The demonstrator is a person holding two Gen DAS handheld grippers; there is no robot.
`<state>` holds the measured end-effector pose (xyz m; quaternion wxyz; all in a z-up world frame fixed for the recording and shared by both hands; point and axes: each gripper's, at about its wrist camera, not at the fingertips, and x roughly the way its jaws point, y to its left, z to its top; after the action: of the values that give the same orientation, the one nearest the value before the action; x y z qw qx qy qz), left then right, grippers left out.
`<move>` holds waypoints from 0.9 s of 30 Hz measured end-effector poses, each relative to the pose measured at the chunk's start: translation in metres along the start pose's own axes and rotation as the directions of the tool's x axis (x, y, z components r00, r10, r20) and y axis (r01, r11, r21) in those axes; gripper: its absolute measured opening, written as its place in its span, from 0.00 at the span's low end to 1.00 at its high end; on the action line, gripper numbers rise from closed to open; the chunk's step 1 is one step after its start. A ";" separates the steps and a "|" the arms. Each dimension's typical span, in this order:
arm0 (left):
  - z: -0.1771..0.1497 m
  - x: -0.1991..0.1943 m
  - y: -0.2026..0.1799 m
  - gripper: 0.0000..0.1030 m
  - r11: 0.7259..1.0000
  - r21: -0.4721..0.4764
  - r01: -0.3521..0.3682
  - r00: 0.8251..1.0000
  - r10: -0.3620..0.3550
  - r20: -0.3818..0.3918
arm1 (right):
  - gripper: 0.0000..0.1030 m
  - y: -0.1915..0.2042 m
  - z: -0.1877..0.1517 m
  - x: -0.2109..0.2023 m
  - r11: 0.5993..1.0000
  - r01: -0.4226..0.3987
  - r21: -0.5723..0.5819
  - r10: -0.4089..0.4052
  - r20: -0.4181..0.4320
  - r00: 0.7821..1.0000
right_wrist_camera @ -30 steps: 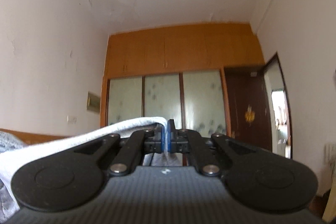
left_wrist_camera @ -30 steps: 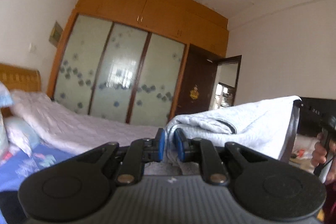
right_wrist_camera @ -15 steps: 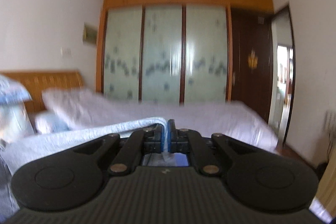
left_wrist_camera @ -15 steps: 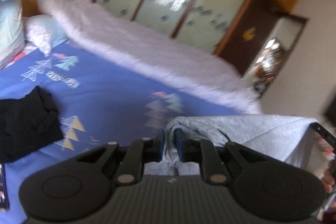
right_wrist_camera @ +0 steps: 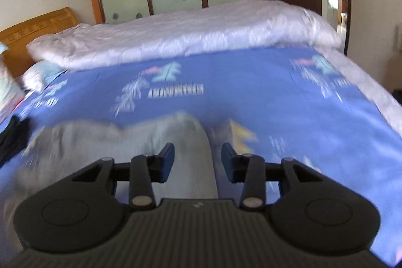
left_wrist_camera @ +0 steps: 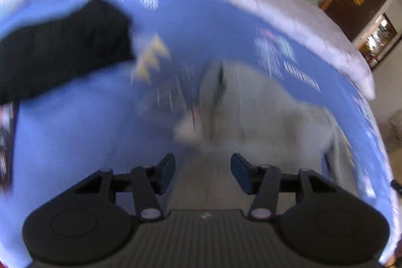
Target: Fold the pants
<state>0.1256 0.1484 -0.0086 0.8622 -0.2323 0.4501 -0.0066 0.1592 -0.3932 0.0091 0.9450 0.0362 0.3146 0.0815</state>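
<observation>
While both claws hang low over the bed [right_wrist_camera: 251, 92], the pants [left_wrist_camera: 263, 117] lie on its blue sheet straight ahead of them, a pale grey heap that the blur leaves soft at the edges. The left claw [left_wrist_camera: 203, 173] stands with its jaws apart, having just been opening; grey cloth runs up the gap between its blue pads [left_wrist_camera: 168, 168] but neither pad presses on it. The right claw [right_wrist_camera: 198, 158] is the same: jaws parted, just opened, a strip of the pants [right_wrist_camera: 193, 155] lying between the pads [right_wrist_camera: 167, 157] without being pinched. So the pants look released, not gripped by either hand.

In the left view the bulk of the cloth spreads ahead and to the right of the claw, toward the bed's right edge; in the right view it spreads ahead and to the left. That puts the pants between the two claws, long axis running roughly from one to the other, across the near part of the bed. Neither hand looks clearly nearer. How many layers the heap has I cannot tell through the blur.

A black garment [left_wrist_camera: 62, 47] lies well apart toward the bed's left side, and a white quilt [right_wrist_camera: 188, 32] is bunched along the far edge.

My guess is that a fold needs a fresh grip at the ends each claw faces.
</observation>
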 end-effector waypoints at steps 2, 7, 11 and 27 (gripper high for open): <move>-0.025 -0.007 0.006 0.56 0.999 -0.022 0.040 0.998 -0.041 -0.040 | 0.43 -0.009 -0.018 -0.025 0.999 -0.005 0.048 0.006 -0.009 1.000; -0.056 -0.004 0.009 0.65 0.978 -0.152 0.140 0.983 -0.156 -0.098 | 0.43 -0.009 -0.058 -0.061 0.994 0.012 0.109 -0.009 -0.033 0.999; -0.065 0.019 -0.006 0.65 0.963 -0.202 0.179 0.966 -0.211 -0.151 | 0.43 -0.005 -0.072 -0.050 0.992 0.001 0.129 0.008 -0.072 0.997; -0.079 0.026 -0.023 0.07 0.980 -0.173 0.102 0.975 -0.133 -0.179 | 0.11 -0.066 0.027 -0.040 0.985 0.168 -0.047 -0.167 0.013 0.986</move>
<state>0.0840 0.0907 -0.0580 0.7915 -0.3267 0.5147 -0.0431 0.1527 -0.4654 0.0459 0.9505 -0.0126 0.3105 0.0091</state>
